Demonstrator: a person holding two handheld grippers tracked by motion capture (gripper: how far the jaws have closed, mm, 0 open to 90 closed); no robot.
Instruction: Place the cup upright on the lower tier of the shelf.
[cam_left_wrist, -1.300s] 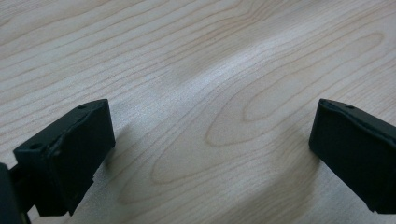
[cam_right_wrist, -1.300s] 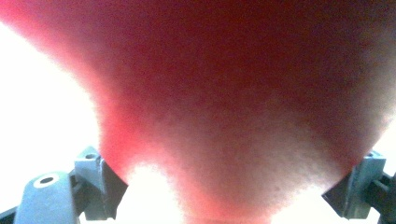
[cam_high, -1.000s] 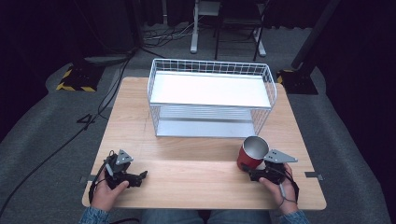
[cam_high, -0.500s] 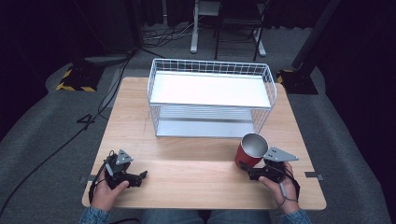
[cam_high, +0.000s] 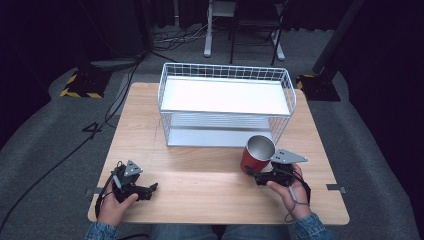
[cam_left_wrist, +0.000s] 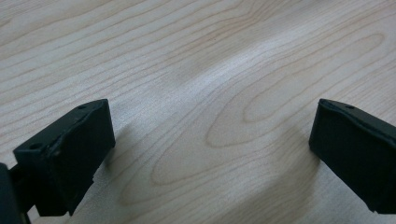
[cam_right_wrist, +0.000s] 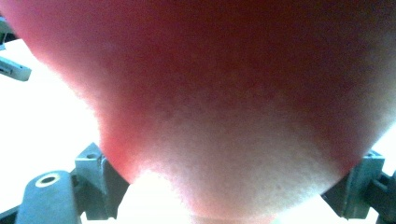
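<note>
Red cup (cam_high: 257, 154) with a bare metal inside stands near the table's (cam_high: 200, 175) front right, before the wire rack (cam_high: 226, 102). It looks light, rigid and smooth-walled, best pinched low across its body. The right gripper (cam_high: 252, 172) clasps it there; the left gripper (cam_high: 152, 187) rests wide open, empty.

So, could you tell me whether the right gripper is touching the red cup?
Touching: in the right gripper view the red cup sits between the right gripper jaws, pressed against both sides.

Bright table, dark surroundings, blurred overexposed close-up
</note>
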